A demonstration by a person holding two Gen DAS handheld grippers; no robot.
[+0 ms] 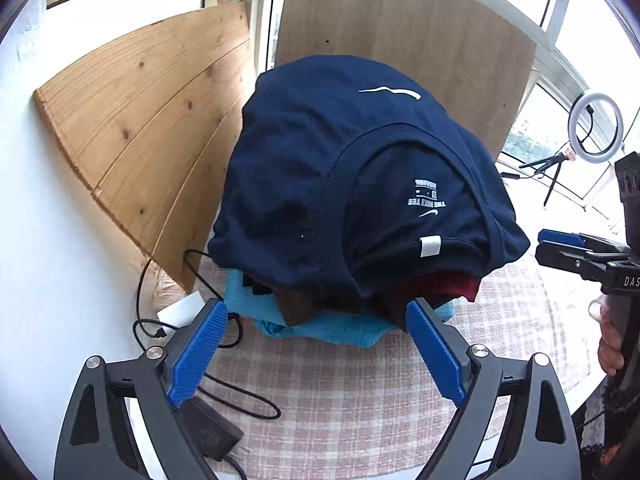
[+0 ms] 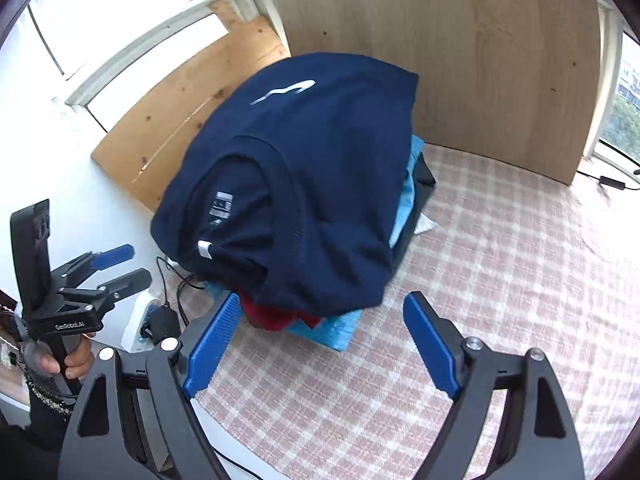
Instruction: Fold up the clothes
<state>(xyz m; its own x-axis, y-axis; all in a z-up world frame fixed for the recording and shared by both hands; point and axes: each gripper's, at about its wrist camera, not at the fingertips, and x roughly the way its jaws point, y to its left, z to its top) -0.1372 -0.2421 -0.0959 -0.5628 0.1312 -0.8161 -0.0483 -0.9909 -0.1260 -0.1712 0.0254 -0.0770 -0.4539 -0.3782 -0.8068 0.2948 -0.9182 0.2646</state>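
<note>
- Navy T-shirt (image 1: 340, 168) lies folded on top of the stack of clothes (image 1: 320, 320), neck label up, logo at the far side. From the left wrist view it fills the centre, from 12 o'clock down toward 6.
- Under it: a dark red garment (image 1: 440, 286) showing at the near edge, a light blue garment (image 1: 332, 330) at the bottom, something dark between them that I cannot identify.
- The stack sits on the pink-checked cloth (image 1: 360, 400) of the surface; wooden boards (image 1: 152, 128) lean behind it at 10 o'clock and 1 o'clock.
- My left fingers (image 1: 316, 354) stand wide apart with nothing between them, just short of the stack's near edge, not touching it.
- My right fingers (image 2: 318, 346) are likewise spread and empty, the left pad just beside the red cloth, the right pad over bare checked cloth.
- Judgement: this shirt is folded and placed; its near hem droops a little over the stack, so a tidy-up may be worth doing.
- No unfolded clothes show in either view; whether more wait elsewhere I cannot tell.
- Cables and a charger (image 1: 208, 432) lie at 7 o'clock, clear of the stack.
</note>
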